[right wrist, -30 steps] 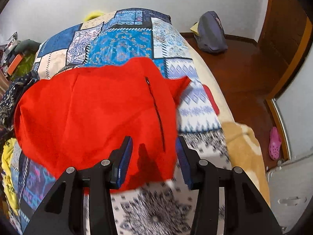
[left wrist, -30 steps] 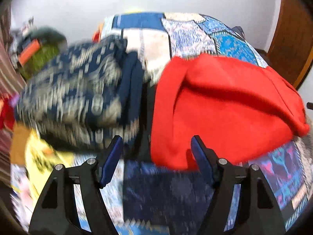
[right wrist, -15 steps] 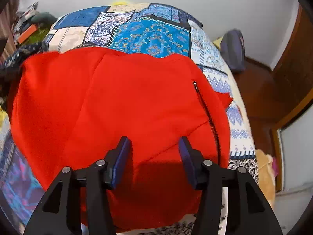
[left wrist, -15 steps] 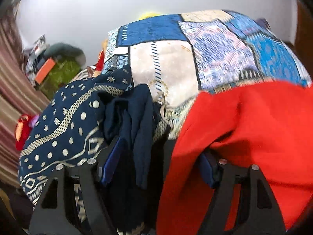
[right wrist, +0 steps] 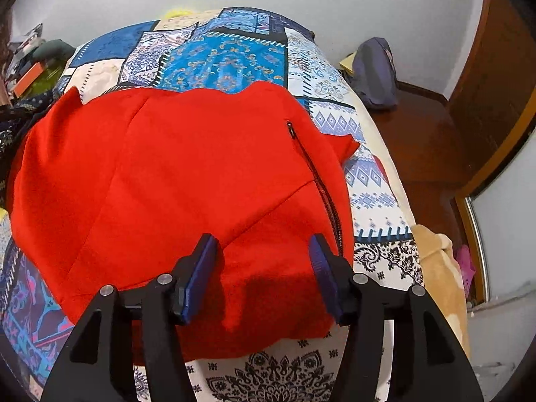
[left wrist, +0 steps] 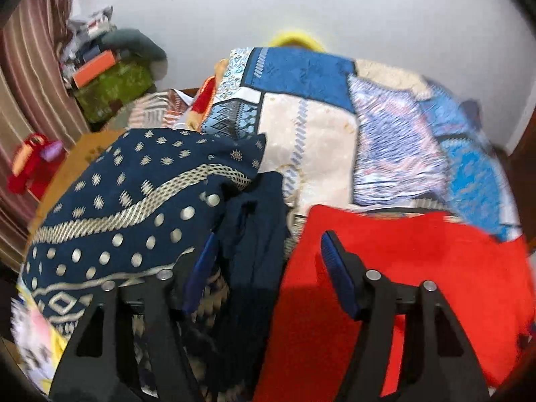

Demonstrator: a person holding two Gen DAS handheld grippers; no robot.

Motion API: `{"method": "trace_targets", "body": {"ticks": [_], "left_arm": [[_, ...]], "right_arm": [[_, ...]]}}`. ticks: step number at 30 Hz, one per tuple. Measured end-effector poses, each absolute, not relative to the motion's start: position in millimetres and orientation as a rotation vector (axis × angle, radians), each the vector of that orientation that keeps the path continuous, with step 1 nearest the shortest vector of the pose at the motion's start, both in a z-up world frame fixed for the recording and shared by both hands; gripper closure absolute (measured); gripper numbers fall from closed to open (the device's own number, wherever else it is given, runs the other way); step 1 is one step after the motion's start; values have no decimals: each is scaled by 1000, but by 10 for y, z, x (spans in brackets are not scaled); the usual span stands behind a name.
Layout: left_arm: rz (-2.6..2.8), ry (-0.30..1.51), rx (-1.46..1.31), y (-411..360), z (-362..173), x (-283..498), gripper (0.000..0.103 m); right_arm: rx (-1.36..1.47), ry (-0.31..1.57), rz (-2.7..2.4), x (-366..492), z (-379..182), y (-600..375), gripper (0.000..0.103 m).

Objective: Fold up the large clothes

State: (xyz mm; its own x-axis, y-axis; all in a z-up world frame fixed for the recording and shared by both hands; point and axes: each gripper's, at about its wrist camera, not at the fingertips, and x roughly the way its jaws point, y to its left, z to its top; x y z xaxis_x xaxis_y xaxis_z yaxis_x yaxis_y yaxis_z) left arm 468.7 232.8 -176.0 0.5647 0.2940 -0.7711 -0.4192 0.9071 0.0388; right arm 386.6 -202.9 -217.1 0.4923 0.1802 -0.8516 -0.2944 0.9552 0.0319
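**Both grippers open over the red garment on the bed**

Left wrist view: the left gripper (left wrist: 268,251) has its jaws spread wide with nothing pinched between them. It straddles the red garment's (left wrist: 402,268) left edge, where the red cloth meets a plain navy garment (left wrist: 254,234). Left of the navy piece lies a dark blue patterned cloth (left wrist: 134,201) with pale dots and bands. All three rest on the patchwork bedspread (left wrist: 318,134), which runs on beyond the red garment toward the white wall (left wrist: 368,16).

Right wrist view: the right gripper (right wrist: 264,251) is likewise wide apart, holding nothing, poised over the near right part of the red garment (right wrist: 167,174). The garment lies spread flat across the bedspread (right wrist: 227,60). A black zipper (right wrist: 315,174) runs down the garment's right side, ending just beside the gripper's right finger. A grey bag (right wrist: 375,73) sits on the wooden floor (right wrist: 425,140), right of the bedspread.
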Motion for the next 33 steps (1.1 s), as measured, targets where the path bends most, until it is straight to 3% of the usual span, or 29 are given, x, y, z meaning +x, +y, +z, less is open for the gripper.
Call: {"method": "trace_targets", "body": {"ticks": [5,11,24,28,30,31,33], "left_arm": [[256,851,-166,2121,-1630,4185,32],[157,917,-178,1944,-1901,3642,25],[100,1054,-580,2124,-2656,3433,25],[75,1038,-707,2130,-2793,3462,25],[77,1033,-718,2113,-2828,3496,25],[79,1030,-723,2117,-2840,3520,25],[85,1022,-747,2104,-2869,3565,23]], "right_arm": [[-65,1015,294,3875,-2068,-2133,50],[96,1007,298,4151,-1973,-2375,49],[55,1104,319,5202,-2222,-2091,49],[225,1201,305,5445,-2501,-2182,49],[282,1203,318,5460,-2535,-2219,54],[282,1189,332,5450,-2534,-2227,66],[248,1174,330,5408,-2500,-2215,77]]}}
